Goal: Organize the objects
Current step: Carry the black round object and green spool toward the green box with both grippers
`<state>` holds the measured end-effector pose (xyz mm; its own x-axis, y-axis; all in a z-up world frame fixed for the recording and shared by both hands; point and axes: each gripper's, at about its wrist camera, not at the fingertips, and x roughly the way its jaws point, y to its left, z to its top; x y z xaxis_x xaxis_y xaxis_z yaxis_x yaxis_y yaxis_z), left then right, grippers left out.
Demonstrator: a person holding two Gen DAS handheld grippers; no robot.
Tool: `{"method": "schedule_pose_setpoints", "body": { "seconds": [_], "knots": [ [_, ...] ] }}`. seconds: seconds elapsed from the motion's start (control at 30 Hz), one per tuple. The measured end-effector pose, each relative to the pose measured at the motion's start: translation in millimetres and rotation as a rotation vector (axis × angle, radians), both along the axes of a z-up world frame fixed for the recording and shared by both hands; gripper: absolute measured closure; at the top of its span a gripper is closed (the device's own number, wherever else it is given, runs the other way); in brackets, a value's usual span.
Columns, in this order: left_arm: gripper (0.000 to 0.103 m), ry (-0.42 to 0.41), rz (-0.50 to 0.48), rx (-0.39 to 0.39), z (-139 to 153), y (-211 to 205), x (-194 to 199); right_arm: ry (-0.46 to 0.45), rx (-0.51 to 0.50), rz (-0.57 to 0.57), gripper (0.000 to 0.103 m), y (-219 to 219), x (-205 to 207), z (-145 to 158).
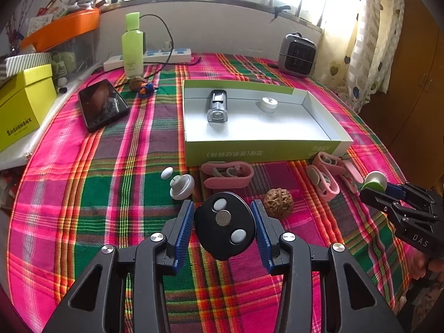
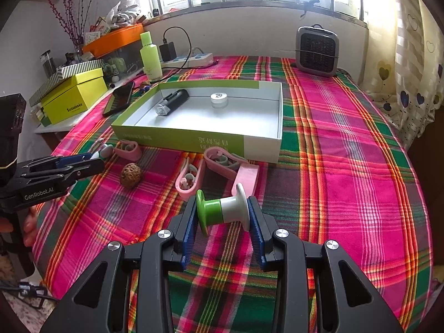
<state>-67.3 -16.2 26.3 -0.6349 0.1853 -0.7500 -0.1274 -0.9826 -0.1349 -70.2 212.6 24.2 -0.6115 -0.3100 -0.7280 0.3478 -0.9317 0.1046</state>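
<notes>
My left gripper [image 1: 225,223] is shut on a black oval disc [image 1: 224,226] with two white pads and a metal button, held just above the plaid cloth. My right gripper [image 2: 223,213] is shut on a green and white spool-shaped piece [image 2: 222,211]; it also shows in the left wrist view [image 1: 375,181]. The open green and white box [image 1: 260,155] holds a flashlight [image 1: 217,105] and a small white jar [image 1: 268,104]. Pink clips [image 1: 227,177] [image 2: 194,179], a walnut [image 1: 278,203] and a white knob [image 1: 181,186] lie in front of the box.
A phone [image 1: 102,105], a green bottle [image 1: 132,45], a power strip [image 1: 155,57], a small heater [image 1: 297,55] and a second walnut with a blue toy [image 1: 141,86] sit at the back. A yellow box [image 1: 23,105] and an orange-lidded tank [image 1: 63,32] stand left.
</notes>
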Motion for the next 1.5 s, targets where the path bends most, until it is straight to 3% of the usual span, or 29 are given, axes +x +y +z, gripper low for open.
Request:
{"method": "schedule_pose_setpoints", "body": {
  "seconds": [0.77, 1.5],
  "knots": [
    [0.063, 0.051, -0.058, -0.008, 24, 20, -40, 0.049, -0.002, 0.032, 0.067, -16, -36, 21],
    [0.063, 0.029, -0.081, -0.013, 21, 40, -116, 0.012, 0.009, -0.001, 0.067, -19, -119, 16]
  ]
}}
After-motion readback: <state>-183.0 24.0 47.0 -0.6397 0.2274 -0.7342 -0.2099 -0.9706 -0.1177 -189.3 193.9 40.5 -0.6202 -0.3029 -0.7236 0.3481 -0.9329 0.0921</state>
